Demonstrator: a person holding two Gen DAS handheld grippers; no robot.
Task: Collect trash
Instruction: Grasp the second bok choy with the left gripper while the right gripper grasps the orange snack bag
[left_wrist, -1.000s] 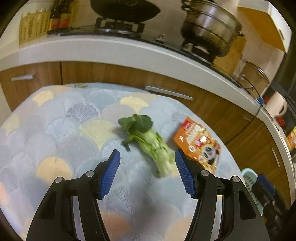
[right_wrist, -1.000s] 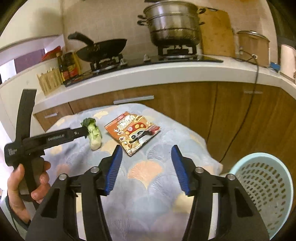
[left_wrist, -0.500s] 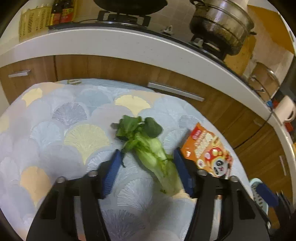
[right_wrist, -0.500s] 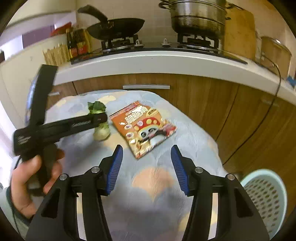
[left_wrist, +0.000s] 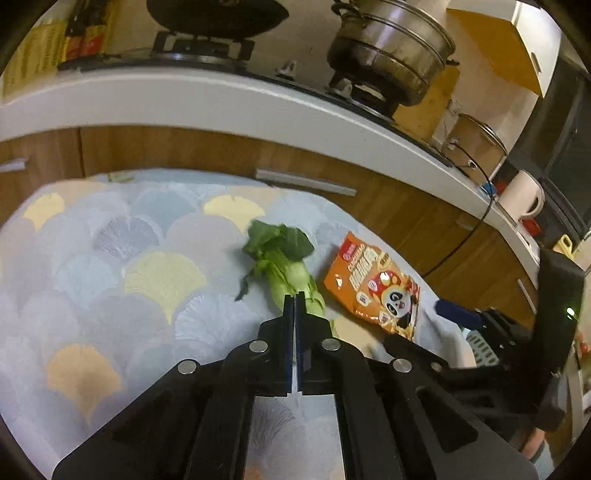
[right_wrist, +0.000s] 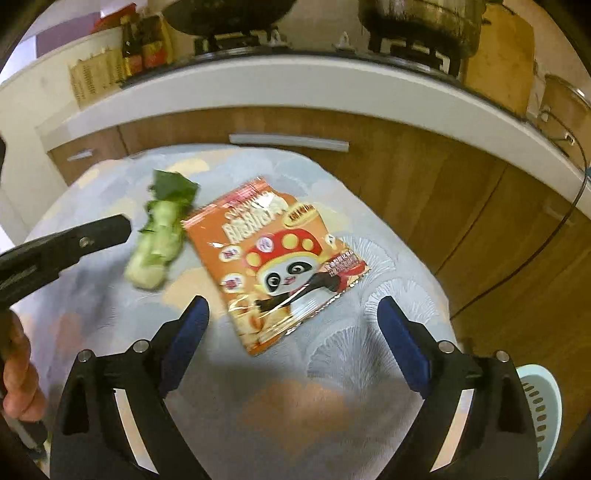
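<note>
A green bok choy (left_wrist: 282, 260) lies on the patterned tablecloth (left_wrist: 110, 277), with an orange snack packet (left_wrist: 373, 286) to its right. My left gripper (left_wrist: 294, 301) is shut, its blue pads together and empty, tips just above the stalk end of the bok choy. In the right wrist view the bok choy (right_wrist: 159, 236) and the snack packet (right_wrist: 280, 254) lie ahead. My right gripper (right_wrist: 291, 314) is open wide and empty, its fingers either side of the packet's near edge. The left gripper's black body (right_wrist: 62, 247) shows beside the bok choy.
A light blue perforated basket (right_wrist: 543, 413) stands on the floor right of the table. Wooden cabinets (right_wrist: 424, 177) and a white counter with a wok and a steel pot (left_wrist: 391, 48) are behind. A cable (right_wrist: 554, 229) hangs down the cabinet front.
My left gripper has closed from wide open to shut, without the bok choy in it. My right gripper has moved forward and down toward the snack packet, staying open.
</note>
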